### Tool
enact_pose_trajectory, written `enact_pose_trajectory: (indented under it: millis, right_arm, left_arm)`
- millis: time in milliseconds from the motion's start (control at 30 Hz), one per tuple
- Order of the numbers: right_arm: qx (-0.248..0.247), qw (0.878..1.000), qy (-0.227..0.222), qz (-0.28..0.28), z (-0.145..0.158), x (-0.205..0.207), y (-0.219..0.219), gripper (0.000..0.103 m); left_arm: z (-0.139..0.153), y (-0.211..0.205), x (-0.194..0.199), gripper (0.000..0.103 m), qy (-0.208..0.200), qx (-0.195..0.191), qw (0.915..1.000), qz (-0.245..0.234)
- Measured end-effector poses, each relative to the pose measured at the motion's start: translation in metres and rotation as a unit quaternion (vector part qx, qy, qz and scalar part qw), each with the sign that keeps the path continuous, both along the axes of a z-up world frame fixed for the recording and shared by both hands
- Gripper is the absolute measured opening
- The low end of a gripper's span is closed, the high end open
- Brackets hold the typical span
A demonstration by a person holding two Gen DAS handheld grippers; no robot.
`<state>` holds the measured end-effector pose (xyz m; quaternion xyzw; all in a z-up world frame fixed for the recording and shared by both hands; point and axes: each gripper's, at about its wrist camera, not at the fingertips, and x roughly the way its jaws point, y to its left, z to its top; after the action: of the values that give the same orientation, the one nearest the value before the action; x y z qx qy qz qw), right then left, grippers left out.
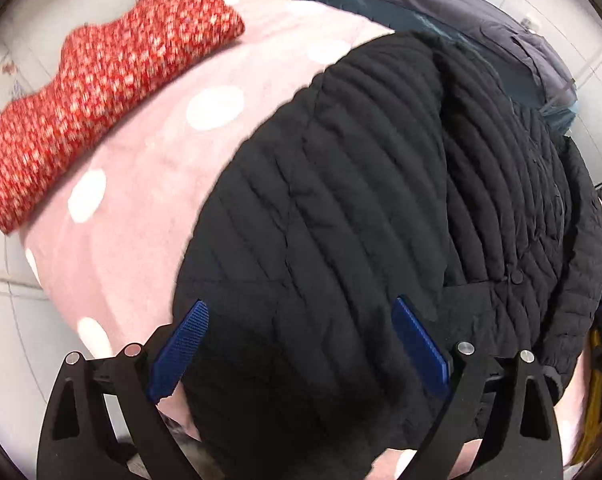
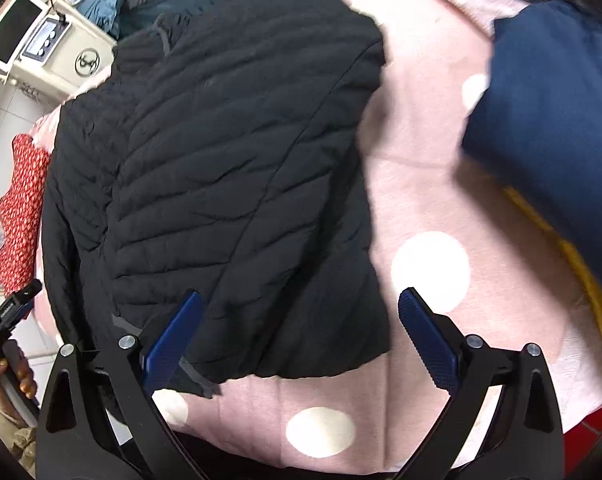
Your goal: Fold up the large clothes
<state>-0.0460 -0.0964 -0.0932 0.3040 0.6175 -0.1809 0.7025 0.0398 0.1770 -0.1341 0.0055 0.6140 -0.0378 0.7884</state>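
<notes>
Black quilted jacket [image 1: 381, 200] lies flat on your pink dotted blanket [image 1: 141, 184], so you hold the left gripper [image 1: 301, 344] and right gripper [image 2: 301, 340] wide open and empty above its hem, probably to pinch 2 corners.

A soft pink blanket with large white dots [image 2: 429, 184] covers the work surface and takes up most of both views. Around it lies a floor of pale glossy tiles [image 1: 5, 312], some printed with a faint floral pattern at the left edge. Beyond the blanket stands a cream-coloured appliance with a round emblem [image 2: 67, 66], carrying a small control panel and what may be a white-framed dark screen [image 2: 11, 32]. The lighting is bright and even.
</notes>
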Motion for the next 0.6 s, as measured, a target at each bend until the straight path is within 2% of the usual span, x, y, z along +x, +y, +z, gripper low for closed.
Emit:
enact_pose_trajectory:
  millis: [100, 200, 267, 300, 333, 367, 433, 600]
  right_arm:
    - [0.009, 0.999, 0.028, 0.024, -0.023, 0.007, 0.012, 0.097]
    - [-0.002, 0.997, 0.050, 0.065, -0.037, 0.011, 0.025, 0.096]
    - [-0.013, 0.994, 0.051, 0.094, -0.041, 0.012, 0.033, 0.085]
    - [-0.025, 0.993, 0.051, 0.108, -0.041, 0.013, 0.036, 0.075]
    - [-0.034, 0.991, 0.051, 0.118, -0.041, 0.014, 0.039, 0.060]
    - [-0.044, 0.990, 0.050, 0.127, -0.040, 0.014, 0.041, 0.052]
    - [-0.061, 0.987, 0.038, 0.143, -0.032, 0.015, 0.045, 0.016]
    - [-0.115, 0.981, -0.026, 0.152, 0.015, 0.018, 0.045, 0.004]
  left_arm:
    - [-0.009, 0.001, -0.006, 0.091, 0.010, -0.015, 0.9998, 0.009]
    - [-0.013, -0.003, -0.008, 0.091, 0.021, -0.024, 0.9995, 0.005]
    - [-0.014, -0.006, -0.013, 0.091, 0.025, -0.023, 0.9994, -0.002]
    - [-0.014, -0.007, -0.015, 0.091, 0.026, -0.020, 0.9994, -0.006]
    - [-0.015, -0.009, -0.016, 0.091, 0.027, -0.017, 0.9994, -0.010]
    - [-0.016, -0.009, -0.017, 0.091, 0.029, -0.016, 0.9994, -0.012]
    - [-0.017, -0.010, -0.019, 0.091, 0.033, -0.015, 0.9992, -0.014]
    - [-0.011, -0.013, -0.021, 0.091, 0.029, -0.011, 0.9994, -0.017]
